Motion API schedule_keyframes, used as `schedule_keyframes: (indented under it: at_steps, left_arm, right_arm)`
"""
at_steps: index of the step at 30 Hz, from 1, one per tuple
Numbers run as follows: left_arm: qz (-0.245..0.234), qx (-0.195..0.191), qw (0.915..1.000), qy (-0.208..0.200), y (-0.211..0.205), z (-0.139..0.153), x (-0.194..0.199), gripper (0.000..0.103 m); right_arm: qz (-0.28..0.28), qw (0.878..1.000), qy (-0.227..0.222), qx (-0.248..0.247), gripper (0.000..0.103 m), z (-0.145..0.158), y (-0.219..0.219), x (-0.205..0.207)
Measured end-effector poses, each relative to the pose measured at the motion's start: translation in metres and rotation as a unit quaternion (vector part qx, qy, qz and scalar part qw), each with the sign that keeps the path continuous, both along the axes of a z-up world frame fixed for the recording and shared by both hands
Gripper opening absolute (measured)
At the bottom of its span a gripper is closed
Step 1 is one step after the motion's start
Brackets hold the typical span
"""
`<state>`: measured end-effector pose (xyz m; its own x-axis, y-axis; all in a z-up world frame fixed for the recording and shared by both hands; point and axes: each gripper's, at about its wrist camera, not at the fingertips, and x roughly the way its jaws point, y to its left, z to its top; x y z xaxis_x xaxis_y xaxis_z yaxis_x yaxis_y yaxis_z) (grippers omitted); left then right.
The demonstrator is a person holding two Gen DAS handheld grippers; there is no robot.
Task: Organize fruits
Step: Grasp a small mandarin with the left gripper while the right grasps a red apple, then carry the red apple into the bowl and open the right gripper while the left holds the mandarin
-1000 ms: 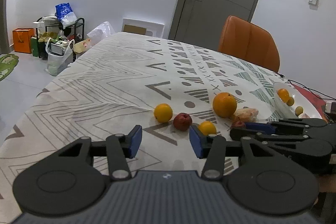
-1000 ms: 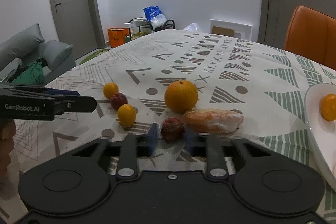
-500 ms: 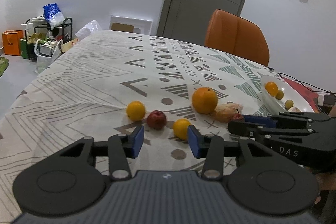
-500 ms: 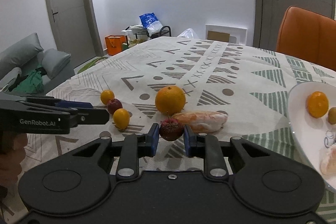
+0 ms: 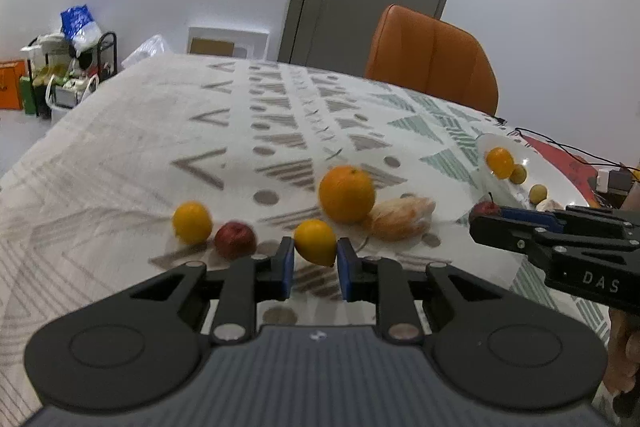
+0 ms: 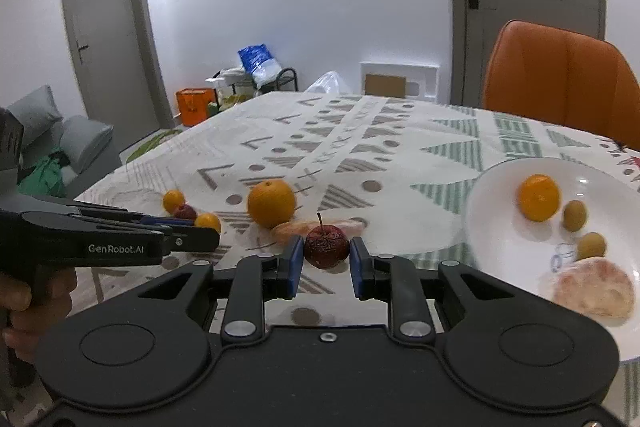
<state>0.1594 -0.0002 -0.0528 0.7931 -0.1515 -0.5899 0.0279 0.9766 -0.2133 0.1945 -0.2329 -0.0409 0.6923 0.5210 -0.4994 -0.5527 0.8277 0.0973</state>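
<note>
My right gripper [image 6: 325, 259] is shut on a small dark red apple [image 6: 326, 247] and holds it above the tablecloth, left of the white plate [image 6: 496, 247]. The plate holds a small orange [image 6: 538, 197], two green-yellow fruits and a peeled piece. My left gripper [image 5: 315, 259] has closed around a small yellow-orange fruit [image 5: 315, 242] on the table; its pads touch or nearly touch it. A big orange [image 5: 346, 193], a peeled piece [image 5: 402, 218], a red apple [image 5: 235, 239] and another small orange [image 5: 192, 222] lie on the cloth.
An orange chair [image 5: 432, 59] stands at the table's far side. The right gripper shows in the left wrist view [image 5: 552, 239] at the right. The left gripper shows in the right wrist view [image 6: 100, 235] at the left. Cables and a red mat [image 5: 568, 163] lie past the plate.
The right gripper has lifted the dark red apple and carried it right, towards the plate. The left gripper has moved forward and narrowed its jaws around the small yellow-orange fruit.
</note>
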Motion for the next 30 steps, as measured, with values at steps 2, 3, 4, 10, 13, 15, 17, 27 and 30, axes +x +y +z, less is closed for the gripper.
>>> schedule_keyframes:
  at_steps: [2,3,4,10,13,15,17,27,30]
  left_arm:
    - [-0.002,0.001,1.0,-0.005,-0.004,0.004,0.002,0.021]
    - [-0.002,0.001,1.0,-0.007,-0.006,0.007,0.002,0.021]
    - [-0.004,0.002,0.9999,-0.009,-0.009,0.008,0.003,0.021]
    - [-0.022,0.008,0.9996,-0.016,-0.027,0.015,0.009,0.021]
    - [-0.03,0.01,0.9993,-0.019,-0.037,0.017,0.012,0.021]
    - [-0.035,0.011,0.9991,-0.021,-0.042,0.019,0.014,0.021]
    - [-0.04,0.012,0.9989,-0.023,-0.048,0.02,0.016,0.021]
    - [-0.069,0.023,0.997,-0.024,-0.077,0.027,0.03,0.021]
    - [-0.079,0.03,0.9961,-0.026,-0.089,0.03,0.035,0.021]
  right_arm:
    - [-0.008,1.0,-0.003,0.003,0.023,0.001,-0.007,0.001]
    - [-0.012,1.0,-0.004,0.005,0.023,0.001,-0.011,0.001]
    - [-0.016,1.0,-0.006,0.007,0.023,0.001,-0.014,0.001]
    - [-0.044,0.999,-0.012,0.018,0.023,0.003,-0.039,0.005]
    - [-0.058,0.998,-0.014,0.021,0.023,0.003,-0.051,0.005]
    - [-0.066,0.997,-0.015,0.021,0.023,0.003,-0.058,0.006]
    - [-0.073,0.997,-0.014,0.021,0.023,0.002,-0.066,0.007]
    - [-0.115,0.993,-0.026,0.029,0.023,0.009,-0.097,0.01]
    - [-0.133,0.99,-0.027,0.036,0.023,0.009,-0.11,0.012]
